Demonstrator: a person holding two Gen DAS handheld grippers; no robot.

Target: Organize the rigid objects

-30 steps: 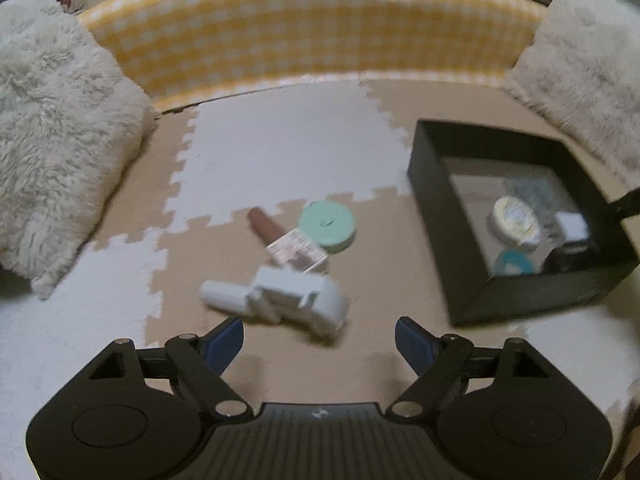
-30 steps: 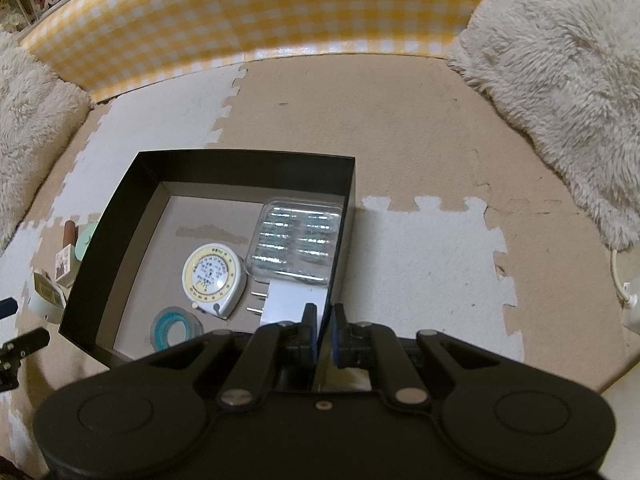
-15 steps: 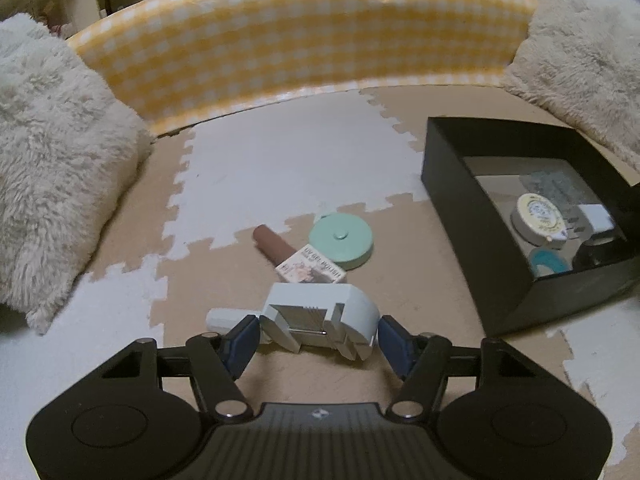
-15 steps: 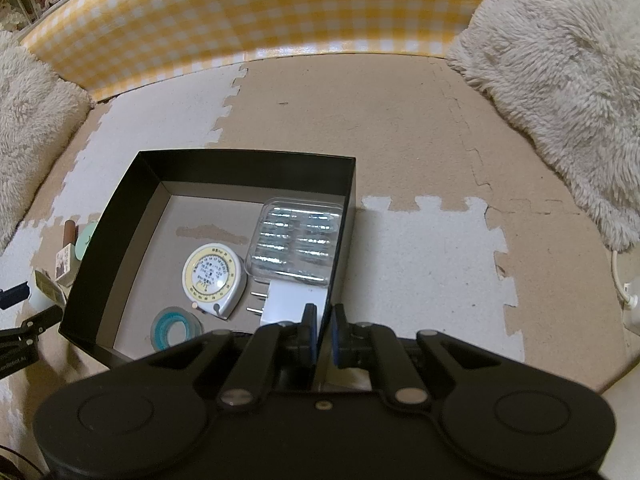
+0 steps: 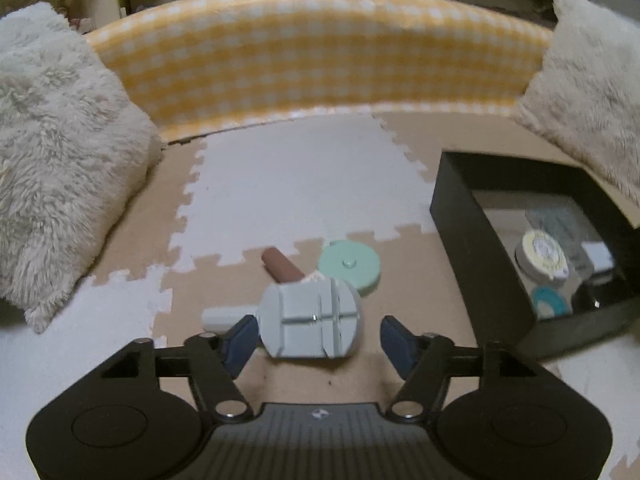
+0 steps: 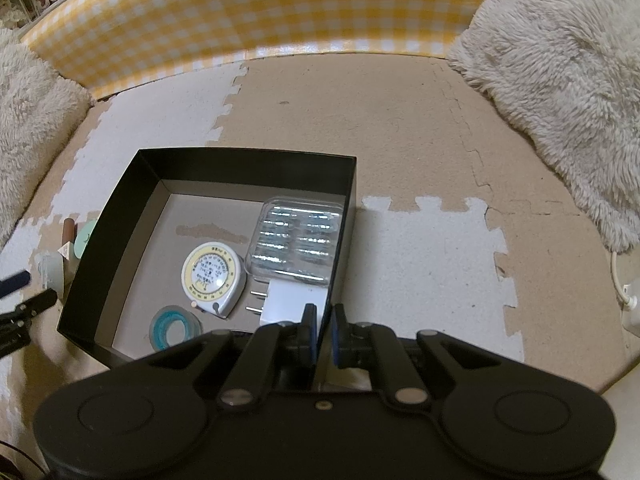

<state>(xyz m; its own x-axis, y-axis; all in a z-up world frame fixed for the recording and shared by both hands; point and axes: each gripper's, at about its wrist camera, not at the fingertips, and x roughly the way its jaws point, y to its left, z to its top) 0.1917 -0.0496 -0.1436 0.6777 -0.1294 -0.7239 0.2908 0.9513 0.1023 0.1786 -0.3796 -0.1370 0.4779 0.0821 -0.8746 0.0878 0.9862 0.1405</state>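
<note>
The left tool [image 5: 316, 336] points downward, jaws just opening, fingers apart; the right tool [image 6: 320, 332] is clamped nearly closed.

Partly hidden, cropped or unreadable

Left wrist view: brown tube [image 5: 282, 267] covered at its lower end by pale grey tool [image 5: 310, 322]; mint round case [image 5: 349, 265] overlapped at lower left by same tool; contents of black box [image 5: 486, 254] blurred at right of frame, near corner masked by a dark shape; fluffy cushion [image 5: 60, 152] cropped by left edge. Right wrist view: print on round tape measure [image 6: 212, 278] too small to read; white plug adapter [image 6: 290, 302] half concealed behind right gripper [image 6: 323, 334]; box's near wall lost beneath it; left gripper [image 6: 18, 300] cropped at left edge.
</note>
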